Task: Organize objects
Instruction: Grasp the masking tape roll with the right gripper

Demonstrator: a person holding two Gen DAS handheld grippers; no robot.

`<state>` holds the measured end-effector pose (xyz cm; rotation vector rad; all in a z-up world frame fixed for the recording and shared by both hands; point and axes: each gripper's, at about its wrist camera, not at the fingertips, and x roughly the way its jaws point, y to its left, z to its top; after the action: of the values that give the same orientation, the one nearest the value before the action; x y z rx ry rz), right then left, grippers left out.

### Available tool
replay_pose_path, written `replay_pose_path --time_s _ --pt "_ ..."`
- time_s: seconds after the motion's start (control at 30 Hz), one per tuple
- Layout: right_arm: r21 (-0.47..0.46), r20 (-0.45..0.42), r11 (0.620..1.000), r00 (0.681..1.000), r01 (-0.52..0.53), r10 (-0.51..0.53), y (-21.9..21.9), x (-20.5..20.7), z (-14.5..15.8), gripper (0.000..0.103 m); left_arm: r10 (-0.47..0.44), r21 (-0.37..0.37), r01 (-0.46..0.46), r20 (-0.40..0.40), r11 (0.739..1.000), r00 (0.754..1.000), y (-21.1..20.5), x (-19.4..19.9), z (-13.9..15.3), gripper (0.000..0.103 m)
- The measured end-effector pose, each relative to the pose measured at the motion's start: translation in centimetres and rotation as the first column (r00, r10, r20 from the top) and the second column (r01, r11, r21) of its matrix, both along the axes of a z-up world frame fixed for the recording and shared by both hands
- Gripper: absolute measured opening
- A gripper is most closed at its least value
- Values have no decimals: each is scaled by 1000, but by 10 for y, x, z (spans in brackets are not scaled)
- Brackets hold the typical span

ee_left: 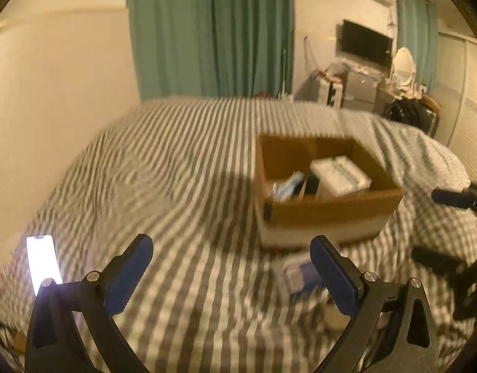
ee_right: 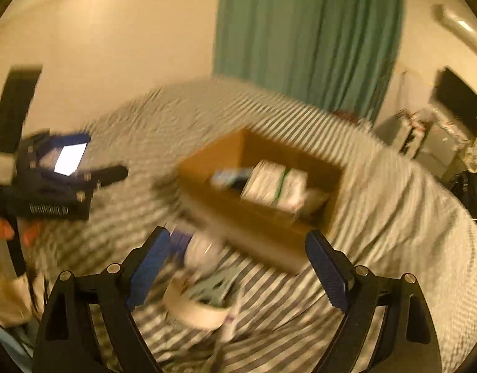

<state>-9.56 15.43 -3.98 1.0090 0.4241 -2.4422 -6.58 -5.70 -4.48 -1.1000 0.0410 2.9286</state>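
An open cardboard box (ee_left: 331, 211) (ee_right: 254, 227) stands on the striped bed. It holds a white wrapped package (ee_left: 341, 177) (ee_right: 272, 186) and some bluish items (ee_left: 288, 186). A small purple and white pack (ee_left: 297, 275) (ee_right: 179, 242) lies on the bed in front of the box. A pale ring-shaped roll (ee_right: 195, 310) rests just below my right gripper (ee_right: 238, 237), which is open and empty. My left gripper (ee_left: 230, 245) (ee_right: 108, 154) is open too, left of the box, holding nothing. The right wrist view is blurred.
A lit phone (ee_left: 42, 261) (ee_right: 70, 158) lies on the striped bed cover (ee_left: 176, 171) at the left. Green curtains (ee_left: 210, 31) hang behind the bed. A cluttered dresser with a wall screen (ee_left: 366, 42) stands at the back right. A hand (ee_right: 2, 228) shows at the left edge.
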Motion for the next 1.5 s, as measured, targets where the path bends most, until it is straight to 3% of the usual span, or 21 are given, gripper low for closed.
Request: replay_pose_path --time_s 0.23,0.4,0.47,0.5,0.57,0.63,0.7,0.83,1.0,1.13,1.3,1.5 --pt "106 195 986 975 -127 105 -28 14 -76 89 -6 27 3 118 1000 993 0 3 -48 103" --pt "218 207 963 972 -158 113 -40 19 -101 89 -25 21 22 158 1000 987 5 4 -63 103" --pt "217 199 966 975 -144 100 -40 18 -99 85 -20 17 17 166 1000 986 5 3 -66 103" --pt "208 197 968 976 -137 96 -39 18 -97 69 -19 15 17 169 1000 985 4 3 -67 103" --pt "148 215 981 972 -128 94 -32 16 -91 55 -19 12 17 173 1000 985 4 2 -68 103" --pt "90 208 990 974 -106 85 -24 16 -80 34 -19 8 18 174 1000 984 5 1 -68 103" --pt "59 181 996 982 -71 59 -15 14 -68 29 -22 2 22 179 1000 984 6 0 -69 103" --pt "-64 137 997 990 32 -23 17 6 -29 28 -41 -2 42 190 999 981 14 -5 -71 103" --pt "-104 47 987 992 124 -119 48 -2 5 28 -95 41 88 205 995 974 33 -18 -73 103" --pt "-99 37 976 981 196 -193 64 -14 8 28 -137 66 126 213 990 967 54 -32 -75 103" --pt "-96 64 972 976 216 -210 78 -17 -2 28 -148 97 128 237 987 960 73 -52 -82 103" --pt "-120 80 968 974 218 -210 88 -16 -7 28 -91 70 74 283 995 955 81 -71 -99 103"
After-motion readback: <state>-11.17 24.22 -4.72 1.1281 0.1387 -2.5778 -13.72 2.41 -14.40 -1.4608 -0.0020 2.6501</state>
